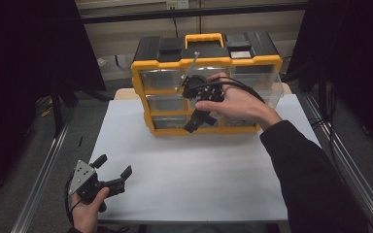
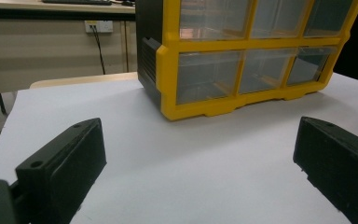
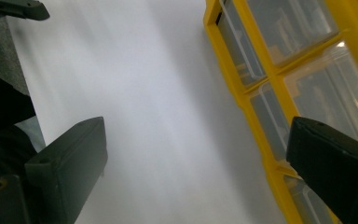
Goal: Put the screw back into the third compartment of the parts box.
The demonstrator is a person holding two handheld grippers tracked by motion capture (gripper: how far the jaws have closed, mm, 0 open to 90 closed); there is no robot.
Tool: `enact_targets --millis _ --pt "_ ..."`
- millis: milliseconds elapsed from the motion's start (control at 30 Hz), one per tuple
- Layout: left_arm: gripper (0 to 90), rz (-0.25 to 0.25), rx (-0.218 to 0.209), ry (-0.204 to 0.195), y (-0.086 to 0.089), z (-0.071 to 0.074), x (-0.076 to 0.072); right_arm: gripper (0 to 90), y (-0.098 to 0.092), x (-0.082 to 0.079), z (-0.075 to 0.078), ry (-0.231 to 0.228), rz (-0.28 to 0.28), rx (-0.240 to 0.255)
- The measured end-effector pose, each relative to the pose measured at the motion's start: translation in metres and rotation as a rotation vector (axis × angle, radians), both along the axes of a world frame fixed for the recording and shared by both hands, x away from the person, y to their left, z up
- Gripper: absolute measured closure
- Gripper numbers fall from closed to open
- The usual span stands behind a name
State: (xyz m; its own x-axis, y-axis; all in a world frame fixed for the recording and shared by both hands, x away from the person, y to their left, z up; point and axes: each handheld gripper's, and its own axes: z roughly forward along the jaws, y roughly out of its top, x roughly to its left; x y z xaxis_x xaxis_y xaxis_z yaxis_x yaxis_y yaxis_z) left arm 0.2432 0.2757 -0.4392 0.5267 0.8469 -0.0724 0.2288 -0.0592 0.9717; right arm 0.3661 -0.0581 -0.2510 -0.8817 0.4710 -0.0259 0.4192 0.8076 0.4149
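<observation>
A yellow and black drawer cabinet (image 1: 160,68) with clear plastic drawers stands at the back middle of the white table (image 1: 199,170). My right gripper (image 1: 199,119) hangs just in front of its lower middle drawers, tilted down and to the left, open with nothing between its jaws. In the right gripper view (image 3: 196,133) one jaw overlaps the cabinet's (image 3: 223,42) clear drawer fronts. My left gripper (image 1: 114,165) sits at the table's front left corner, open and empty. Its jaws (image 2: 196,135) point across bare table toward the cabinet (image 2: 168,70).
Metal rails (image 1: 43,170) run along both sides of the table, with dark curtains beyond them. A wall socket (image 2: 98,26) and a cable show behind the table. The cabinet has a yellow carrying handle (image 1: 204,38) on top.
</observation>
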Motion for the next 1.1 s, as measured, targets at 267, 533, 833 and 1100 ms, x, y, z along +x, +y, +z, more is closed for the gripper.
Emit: enact_targets --millis 267,533,833,1100 --pt "2.3 0.000 0.000 0.000 0.000 0.000 0.000 5.1 0.004 -0.005 -0.022 0.008 -0.002 -0.007" --pt "2.3 0.001 0.001 -0.002 0.000 0.000 0.000 4.9 0.009 -0.011 -0.046 0.024 0.006 -0.026" --pt "2.3 0.004 -0.007 0.003 0.000 0.000 0.000 4.8 0.008 -0.016 -0.069 0.035 0.000 -0.009" --pt "2.3 0.002 -0.001 0.001 0.000 0.000 0.000 4.9 0.000 -0.017 -0.096 0.061 -0.016 -0.013"
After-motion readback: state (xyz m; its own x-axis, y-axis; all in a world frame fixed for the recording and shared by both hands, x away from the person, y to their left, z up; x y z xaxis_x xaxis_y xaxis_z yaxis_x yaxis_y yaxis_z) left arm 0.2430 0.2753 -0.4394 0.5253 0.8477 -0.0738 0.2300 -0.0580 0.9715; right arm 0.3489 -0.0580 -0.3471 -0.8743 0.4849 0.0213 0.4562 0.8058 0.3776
